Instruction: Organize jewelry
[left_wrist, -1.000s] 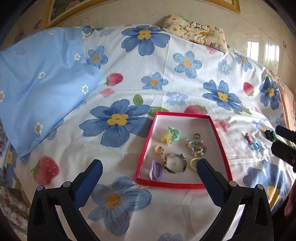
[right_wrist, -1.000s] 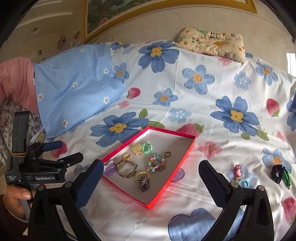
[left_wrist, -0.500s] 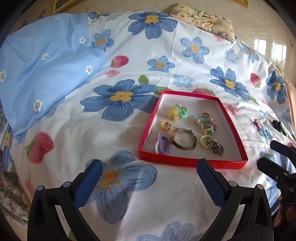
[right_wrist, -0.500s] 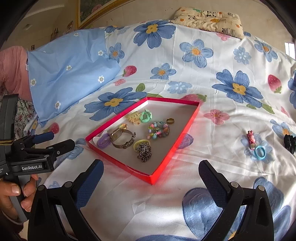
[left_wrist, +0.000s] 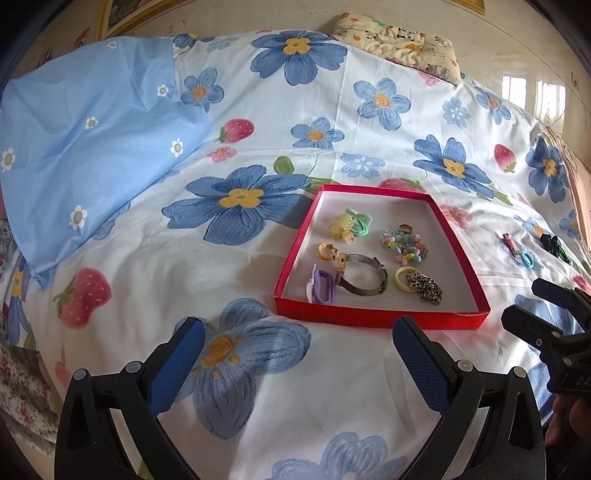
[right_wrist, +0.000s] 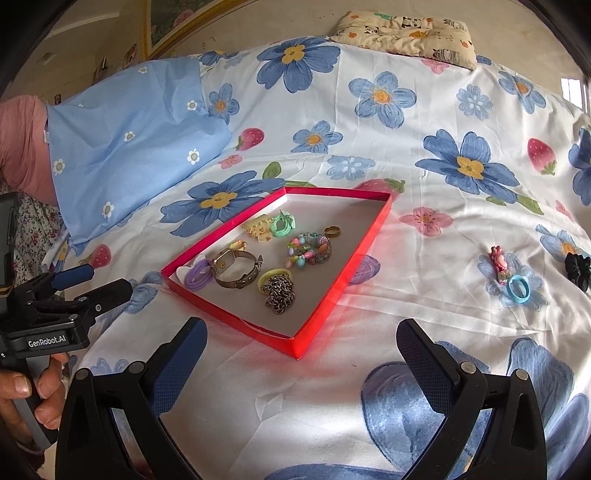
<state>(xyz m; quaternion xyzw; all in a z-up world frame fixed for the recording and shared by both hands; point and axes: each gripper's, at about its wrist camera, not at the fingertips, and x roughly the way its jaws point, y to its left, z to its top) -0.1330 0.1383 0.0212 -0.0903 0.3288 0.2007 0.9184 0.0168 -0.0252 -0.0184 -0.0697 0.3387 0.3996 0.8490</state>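
Observation:
A red tray lies on the flowered bed sheet. It holds a watch, a metal chain, a bead bracelet, rings and hair ties. To its right on the sheet lie a pink clip, a blue ring and a black item. My left gripper is open and empty, short of the tray's near edge. My right gripper is open and empty, at the tray's near corner.
A light blue pillow lies at the left. A patterned cushion sits at the far edge by the wall. The bed falls away at the left, where a floral cloth shows.
Both grippers have pulled back from the tray and tilted, so the tray sits farther ahead. A metal chain now lies in the tray's near right part. Both stay open.

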